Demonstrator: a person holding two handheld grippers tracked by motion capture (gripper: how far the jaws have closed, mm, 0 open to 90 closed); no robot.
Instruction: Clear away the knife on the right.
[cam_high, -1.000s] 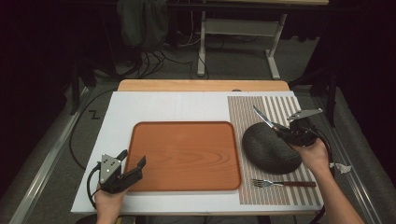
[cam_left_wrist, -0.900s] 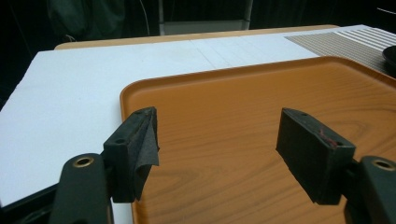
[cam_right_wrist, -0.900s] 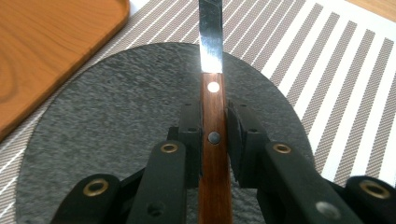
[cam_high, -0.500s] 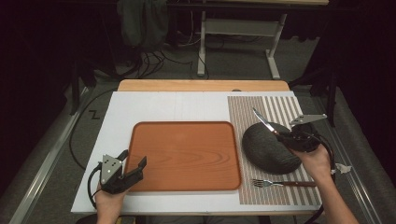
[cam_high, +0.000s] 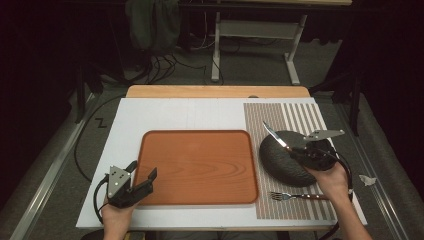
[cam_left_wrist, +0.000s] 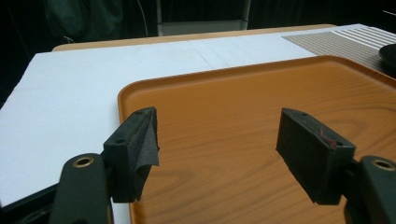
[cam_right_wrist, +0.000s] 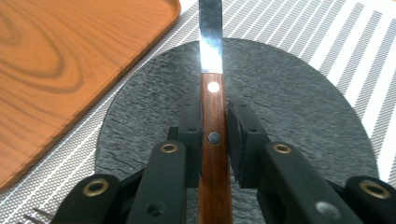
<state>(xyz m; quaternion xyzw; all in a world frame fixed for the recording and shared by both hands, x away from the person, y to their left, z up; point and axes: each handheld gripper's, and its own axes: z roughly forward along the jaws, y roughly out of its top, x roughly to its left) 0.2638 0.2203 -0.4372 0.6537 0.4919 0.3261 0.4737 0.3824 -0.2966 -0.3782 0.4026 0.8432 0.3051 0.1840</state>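
Note:
My right gripper (cam_high: 306, 150) (cam_right_wrist: 214, 126) is shut on the wooden handle of a knife (cam_right_wrist: 214, 116). The steel blade (cam_high: 276, 136) points up and to the left, above a dark round slate plate (cam_high: 285, 160) (cam_right_wrist: 289, 107). A fork (cam_high: 295, 196) with a wooden handle lies on the striped mat (cam_high: 300, 115) just in front of the plate. My left gripper (cam_high: 142, 176) (cam_left_wrist: 217, 140) stands open at the near left corner of an orange wooden tray (cam_high: 200, 165) (cam_left_wrist: 233, 102), with nothing between its pads.
The tray and the mat lie on a white board (cam_high: 165, 115) over a wooden tabletop (cam_high: 215, 91). A small white scrap (cam_high: 367, 180) lies off the board's right edge. Cables and desk legs stand on the floor behind.
My right gripper has carried the knife a little toward the near side, over the slate plate. The left gripper has stayed where it was.

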